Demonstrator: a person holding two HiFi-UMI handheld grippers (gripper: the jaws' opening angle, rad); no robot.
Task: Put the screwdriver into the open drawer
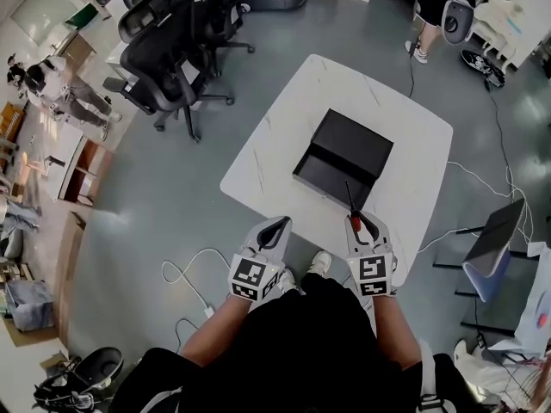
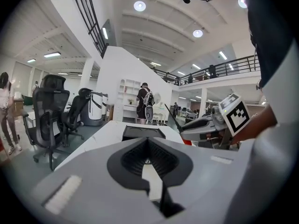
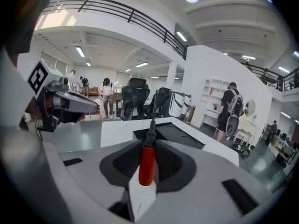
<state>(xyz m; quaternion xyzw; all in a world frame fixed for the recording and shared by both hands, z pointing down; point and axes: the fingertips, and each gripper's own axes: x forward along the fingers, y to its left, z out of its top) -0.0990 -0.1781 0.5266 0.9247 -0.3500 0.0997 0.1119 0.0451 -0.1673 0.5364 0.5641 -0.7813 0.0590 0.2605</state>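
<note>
A screwdriver (image 3: pixel 147 164) with a red handle and a black shaft is clamped between the jaws of my right gripper (image 3: pixel 152 141), its shaft pointing forward. In the head view the right gripper (image 1: pixel 357 220) hovers at the near edge of the white table (image 1: pixel 267 157), with the screwdriver (image 1: pixel 353 219) aimed at the black drawer unit (image 1: pixel 353 140). Its open drawer (image 1: pixel 331 177) faces me. My left gripper (image 1: pixel 277 224) hangs beside it to the left, off the table's near edge, jaws shut and empty. The left gripper view shows its jaw tips (image 2: pixel 147 141) meeting, with the drawer (image 2: pixel 142 132) beyond.
Black office chairs (image 1: pixel 172 54) stand on the grey floor to the table's far left. A white cable (image 1: pixel 185 274) loops on the floor near my feet. A dark stand (image 1: pixel 495 239) sits right of the table. People stand far off.
</note>
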